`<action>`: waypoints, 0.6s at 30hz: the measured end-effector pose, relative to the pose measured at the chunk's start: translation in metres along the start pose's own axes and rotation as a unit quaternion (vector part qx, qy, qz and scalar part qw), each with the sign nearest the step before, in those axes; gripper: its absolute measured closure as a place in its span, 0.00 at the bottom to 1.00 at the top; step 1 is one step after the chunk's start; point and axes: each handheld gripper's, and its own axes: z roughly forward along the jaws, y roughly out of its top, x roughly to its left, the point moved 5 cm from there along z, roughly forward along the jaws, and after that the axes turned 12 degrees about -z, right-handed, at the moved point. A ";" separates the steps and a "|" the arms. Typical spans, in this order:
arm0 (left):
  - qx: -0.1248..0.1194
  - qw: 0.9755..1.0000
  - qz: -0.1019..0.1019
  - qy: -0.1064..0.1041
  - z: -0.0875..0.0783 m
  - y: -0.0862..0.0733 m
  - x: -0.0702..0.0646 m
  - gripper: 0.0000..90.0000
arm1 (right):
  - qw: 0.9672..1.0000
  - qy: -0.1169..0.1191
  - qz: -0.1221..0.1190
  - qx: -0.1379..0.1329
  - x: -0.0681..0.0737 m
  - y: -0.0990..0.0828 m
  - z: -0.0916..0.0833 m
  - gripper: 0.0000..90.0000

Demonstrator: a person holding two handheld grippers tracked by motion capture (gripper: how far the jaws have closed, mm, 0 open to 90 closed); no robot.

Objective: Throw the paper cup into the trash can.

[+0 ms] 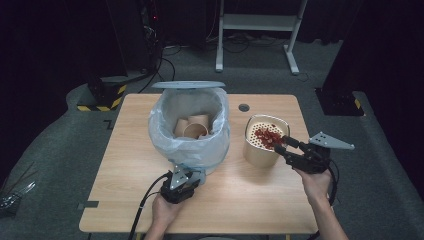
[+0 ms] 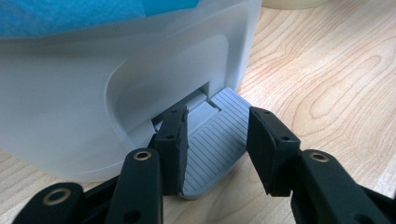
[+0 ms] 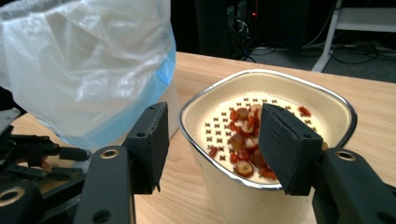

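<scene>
Pressing: my left gripper (image 2: 217,149), jaws spread, is bearing on the bin's pedal (image 2: 218,140).
Straddling: my right gripper (image 3: 212,144) is gaping over the cream pot's near rim (image 3: 233,175).
Crowding: the bagged bin (image 1: 190,127) is standing just beside the pot (image 1: 262,142).

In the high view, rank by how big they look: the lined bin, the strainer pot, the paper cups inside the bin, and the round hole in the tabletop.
1. Lined bin, by far the largest.
2. Strainer pot.
3. Paper cups; they sit deeper in the bin, so their true size is unsure.
4. Round hole, the smallest.
</scene>
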 end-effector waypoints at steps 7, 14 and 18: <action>0.001 1.000 0.002 0.001 0.000 0.000 0.000 0.65 | 1.000 -0.014 0.007 0.007 -0.004 -0.020 0.001 0.48; 0.000 1.000 0.007 0.006 0.000 0.000 0.001 0.65 | 0.999 -0.026 0.011 0.018 -0.006 -0.039 0.001 0.48; 0.001 1.000 0.008 0.006 -0.001 0.000 0.001 0.65 | 0.999 -0.030 0.014 0.026 -0.006 -0.049 0.002 0.47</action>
